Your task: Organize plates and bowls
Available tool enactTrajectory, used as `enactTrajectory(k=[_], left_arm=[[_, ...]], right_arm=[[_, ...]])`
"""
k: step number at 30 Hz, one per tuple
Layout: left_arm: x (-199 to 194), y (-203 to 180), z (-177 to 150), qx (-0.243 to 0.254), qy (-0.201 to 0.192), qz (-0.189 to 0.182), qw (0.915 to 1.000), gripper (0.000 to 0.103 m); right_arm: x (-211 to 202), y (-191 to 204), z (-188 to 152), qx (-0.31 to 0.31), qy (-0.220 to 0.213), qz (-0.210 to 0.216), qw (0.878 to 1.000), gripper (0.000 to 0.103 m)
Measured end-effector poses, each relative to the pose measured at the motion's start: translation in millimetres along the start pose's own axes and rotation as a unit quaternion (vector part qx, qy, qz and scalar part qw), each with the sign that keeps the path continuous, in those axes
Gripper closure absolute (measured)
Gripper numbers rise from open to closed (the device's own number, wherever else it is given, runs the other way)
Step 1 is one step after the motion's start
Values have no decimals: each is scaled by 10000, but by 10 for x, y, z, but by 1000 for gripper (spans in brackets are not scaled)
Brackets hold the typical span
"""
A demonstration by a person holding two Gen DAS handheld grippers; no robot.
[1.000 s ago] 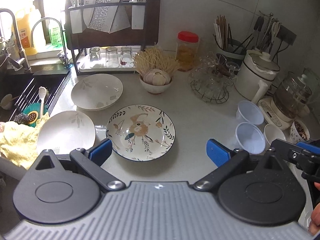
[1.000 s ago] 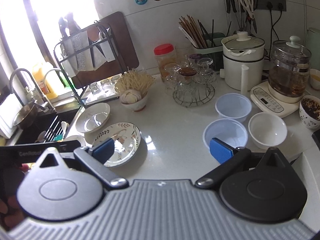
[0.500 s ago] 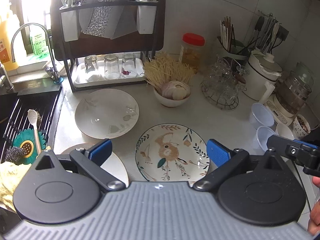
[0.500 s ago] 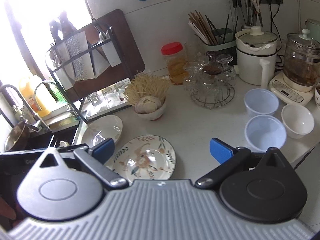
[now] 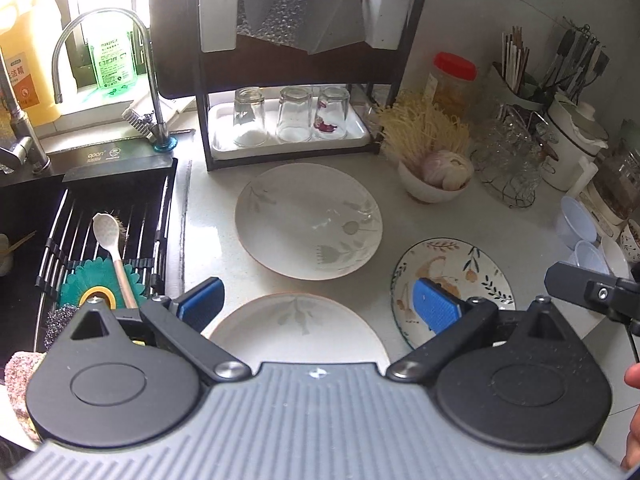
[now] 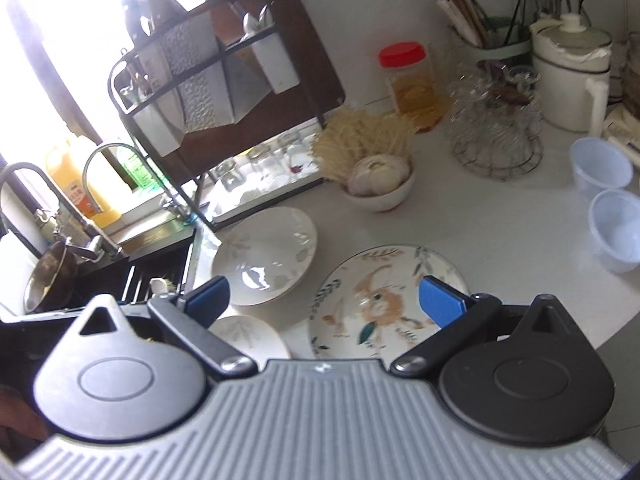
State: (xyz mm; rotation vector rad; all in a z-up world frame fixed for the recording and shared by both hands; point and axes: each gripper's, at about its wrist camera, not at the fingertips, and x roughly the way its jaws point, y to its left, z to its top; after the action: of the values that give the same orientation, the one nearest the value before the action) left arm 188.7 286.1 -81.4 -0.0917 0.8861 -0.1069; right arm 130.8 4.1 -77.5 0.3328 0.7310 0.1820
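While both plates (image 5: 308, 220) lie flat, face up, left claw (image 5: 318, 306) and right claw (image 6: 324, 298) gape empty.

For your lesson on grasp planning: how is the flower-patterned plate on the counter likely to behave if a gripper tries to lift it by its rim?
The flower-patterned plate looks glazed and glossy, so the pads may slip. It lies flat on the counter, so getting a finger under the rim could be awkward. It appears ceramic: probably rigid, fairly heavy and breakable if dropped.
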Motion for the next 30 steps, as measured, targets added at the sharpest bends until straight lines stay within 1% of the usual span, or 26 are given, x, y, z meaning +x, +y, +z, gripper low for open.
enactTrajectory(k=[1,3,6,9,10,12,13,14,15,17,18,19,20,22,25,27,28,30], left_arm=[[16,74,2,26,24,26,10000,1],[65,203,8,75,97,49,9999,1],[186,391,-9,68,254,33,9996,1],[376,540,-74,73,424,176,9989,1],[443,583,-105,74,494,135,9987,2],[574,664,-172,39,651,46,9979,2],[657,700,-217,33,747,23,9972,2],[716,733,-253,25,835,17,9965,2],[777,762,-295,5,898,-36,9960,2],[858,815,-374,-19,936,-115,9955,2],[891,831,-399,0,957,-138,9953,3],[928,844,-422,39,979,-173,9950,5],[954,843,-441,86,986,-191,9949,8],[988,834,-470,148,966,-157,9951,10],[1047,878,-478,255,953,-192,9949,17],[1099,944,-473,172,991,-234,9947,26],[1125,982,-472,82,1031,-253,9943,29],[1167,1040,-473,-32,1122,-307,9932,41]], right_arm=[[62,53,-18,27,82,27,10000,1],[179,145,-54,61,234,65,9997,5],[345,240,-125,94,444,88,9989,7],[513,267,-211,239,771,61,9967,19],[573,281,-250,264,859,11,9959,26],[673,307,-329,215,1034,-31,9944,27],[725,315,-368,197,1142,-39,9933,30],[780,317,-409,186,1271,-41,9917,35],[826,315,-449,169,1368,-38,9904,38],[916,319,-538,90,1488,-93,9888,48],[959,320,-575,36,1560,-129,9877,50],[1005,309,-605,-6,1648,-166,9862,54],[1029,300,-630,-1,1681,-196,9856,58],[1073,271,-663,28,1712,-216,9850,59],[1161,227,-679,113,1787,-170,9837,61],[1201,216,-696,135,1826,-164,9830,65],[1228,213,-702,155,1854,-140,9824,69],[1271,205,-714,177,1940,-113,9808,74]])
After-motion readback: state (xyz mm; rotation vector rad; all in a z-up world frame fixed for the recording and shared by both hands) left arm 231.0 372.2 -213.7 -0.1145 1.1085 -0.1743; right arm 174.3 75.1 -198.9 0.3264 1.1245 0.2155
